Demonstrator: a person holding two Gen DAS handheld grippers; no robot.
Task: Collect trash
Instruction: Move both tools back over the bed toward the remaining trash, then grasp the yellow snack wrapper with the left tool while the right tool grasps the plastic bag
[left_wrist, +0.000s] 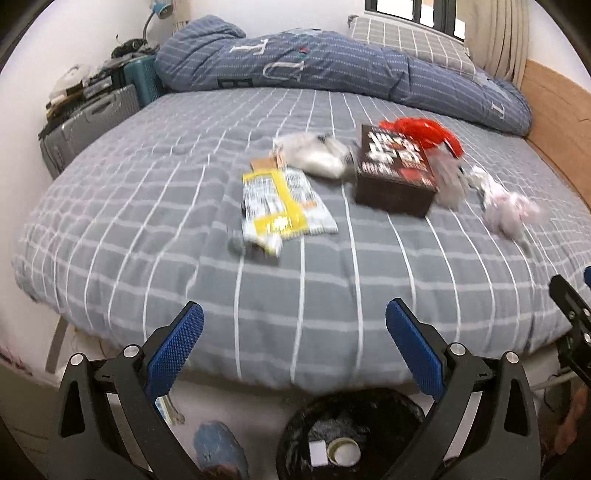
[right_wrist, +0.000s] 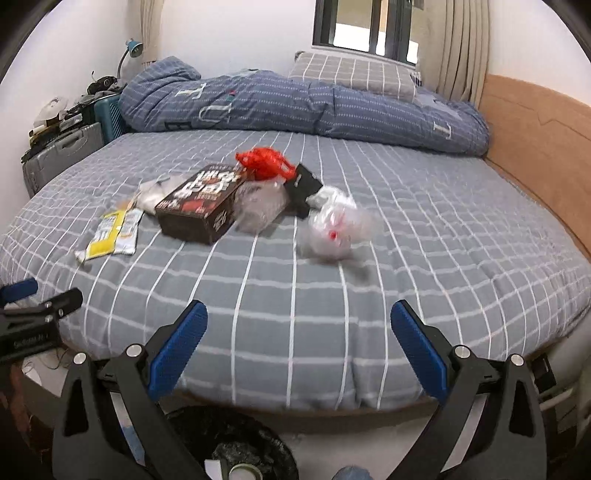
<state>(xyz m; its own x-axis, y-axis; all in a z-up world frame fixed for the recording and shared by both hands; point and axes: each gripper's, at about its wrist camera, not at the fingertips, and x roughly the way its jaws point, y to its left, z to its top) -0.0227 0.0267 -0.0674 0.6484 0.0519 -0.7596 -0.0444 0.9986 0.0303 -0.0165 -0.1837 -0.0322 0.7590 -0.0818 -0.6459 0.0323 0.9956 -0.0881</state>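
Trash lies on the grey checked bed (left_wrist: 147, 229): a yellow and white wrapper (left_wrist: 275, 205), a dark box (left_wrist: 393, 171), a red plastic bag (left_wrist: 424, 131), a grey crumpled bag (left_wrist: 317, 155) and a clear crumpled bag (left_wrist: 506, 208). In the right wrist view I see the wrapper (right_wrist: 110, 234), the box (right_wrist: 199, 205), the red bag (right_wrist: 264, 162), a black packet (right_wrist: 303, 188) and a clear bag (right_wrist: 332, 225). A black-lined bin (left_wrist: 351, 435) stands on the floor below the bed's edge. My left gripper (left_wrist: 294, 314) and right gripper (right_wrist: 298, 314) are both open and empty above the near edge.
A rolled blue duvet (left_wrist: 332, 66) and a checked pillow (left_wrist: 406, 40) lie at the far side. Suitcases and clutter (left_wrist: 92, 110) stand at the left. A wooden headboard (right_wrist: 535, 140) runs along the right. The left gripper's side shows in the right wrist view (right_wrist: 33, 325).
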